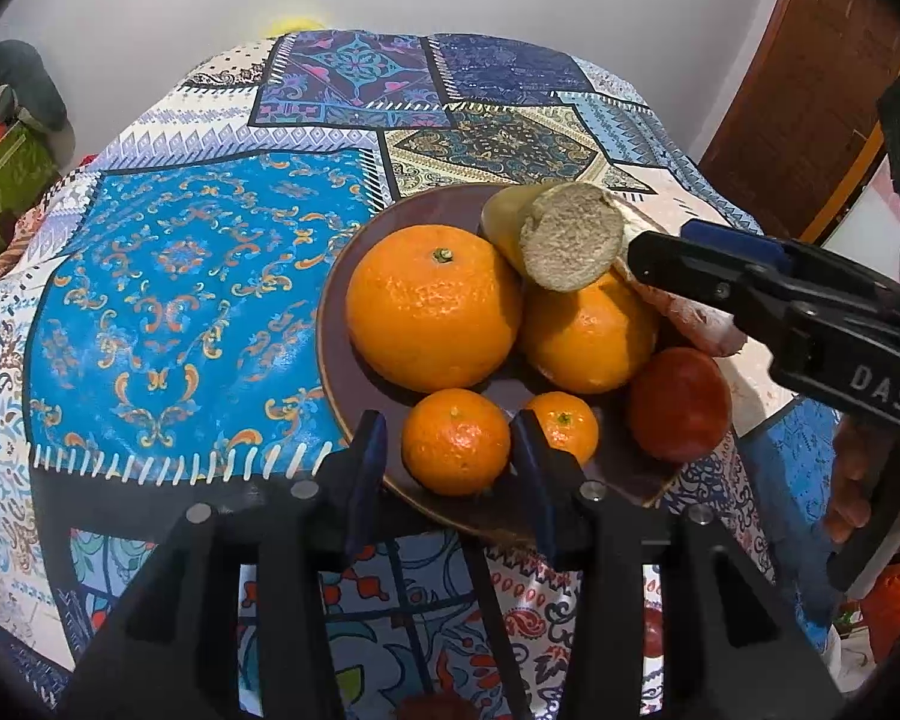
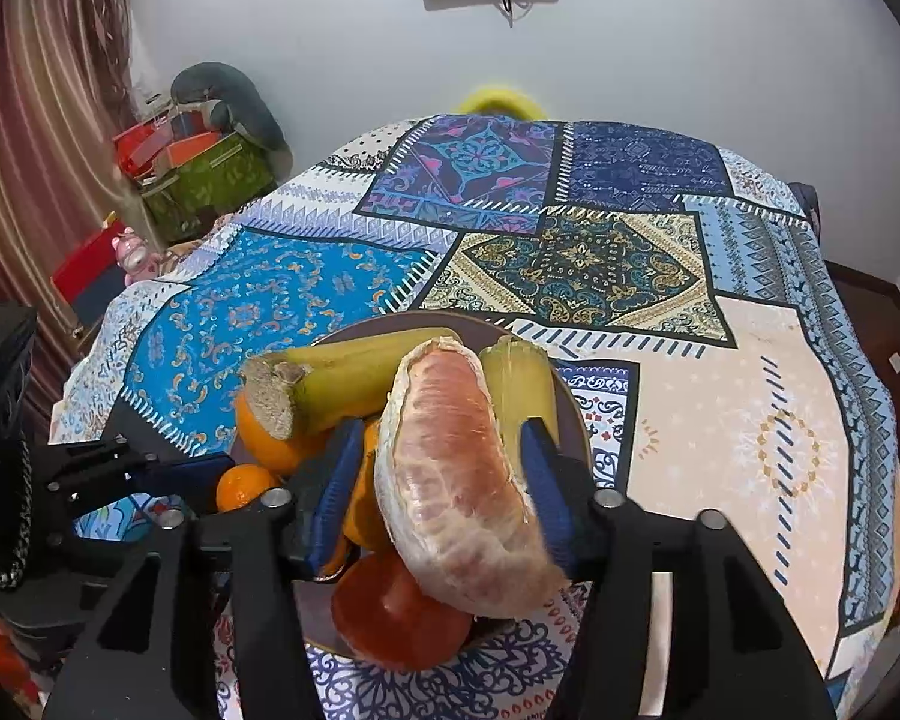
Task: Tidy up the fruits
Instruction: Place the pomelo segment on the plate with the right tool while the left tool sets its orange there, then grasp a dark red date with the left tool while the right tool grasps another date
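Setting the peeled pink pomelo wedge (image 2: 462,480) onto the pile looks like the step in hand, and it wants care: the right gripper (image 2: 444,492) has the wedge between its blue pads (image 2: 336,492), the right pad against the flesh while a sliver of gap shows at the left, so I cannot tell whether it is truly clamped or just let go. To do this well, the wedge should be lowered until it rests on the fruit beneath before the jaws part fully, since the heap is rounded and a slick segment could slide toward the rim. The dark brown round plate (image 1: 354,240) on the patchwork patterned tablecloth (image 1: 198,276) already carries a large orange (image 1: 432,306), a second orange (image 1: 588,336), two small mandarins (image 1: 456,441), a red apple (image 1: 678,405) at the near edge and a yellow-green banana piece with a cut stem end (image 1: 570,237) lying on top. The left gripper (image 1: 450,450) hovers low at the plate's near rim, its jaws narrowly apart, flanking one mandarin without visibly pressing it.
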`<state>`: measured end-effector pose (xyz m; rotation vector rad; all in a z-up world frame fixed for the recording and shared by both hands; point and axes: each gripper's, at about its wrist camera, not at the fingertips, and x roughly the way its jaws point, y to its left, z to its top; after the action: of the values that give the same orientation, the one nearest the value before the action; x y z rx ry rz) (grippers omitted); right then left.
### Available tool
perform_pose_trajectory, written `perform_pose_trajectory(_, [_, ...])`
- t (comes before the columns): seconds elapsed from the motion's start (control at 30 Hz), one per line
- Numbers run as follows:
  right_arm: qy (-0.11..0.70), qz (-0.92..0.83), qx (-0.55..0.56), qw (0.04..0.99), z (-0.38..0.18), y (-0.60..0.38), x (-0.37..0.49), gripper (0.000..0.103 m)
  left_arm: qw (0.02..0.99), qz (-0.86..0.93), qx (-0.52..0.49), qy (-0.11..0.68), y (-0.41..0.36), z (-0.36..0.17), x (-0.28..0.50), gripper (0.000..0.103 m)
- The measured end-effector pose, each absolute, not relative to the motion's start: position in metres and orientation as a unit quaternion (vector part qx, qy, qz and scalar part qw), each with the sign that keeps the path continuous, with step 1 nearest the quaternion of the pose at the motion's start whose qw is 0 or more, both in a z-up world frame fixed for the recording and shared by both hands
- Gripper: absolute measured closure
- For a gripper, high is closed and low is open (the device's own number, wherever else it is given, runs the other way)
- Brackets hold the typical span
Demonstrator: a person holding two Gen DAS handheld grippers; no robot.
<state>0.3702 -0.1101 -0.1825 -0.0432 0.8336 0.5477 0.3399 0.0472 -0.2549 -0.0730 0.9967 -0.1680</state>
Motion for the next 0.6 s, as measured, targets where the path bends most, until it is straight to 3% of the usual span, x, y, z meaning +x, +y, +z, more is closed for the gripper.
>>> perform_pose_trajectory(0.6, [0.37, 0.259, -0.056, 0.89, -0.136, -0.118, 0.305, 0.043, 0.895, -0.069, -0.027, 0.441, 0.05, -0.201, 0.282, 0.058])
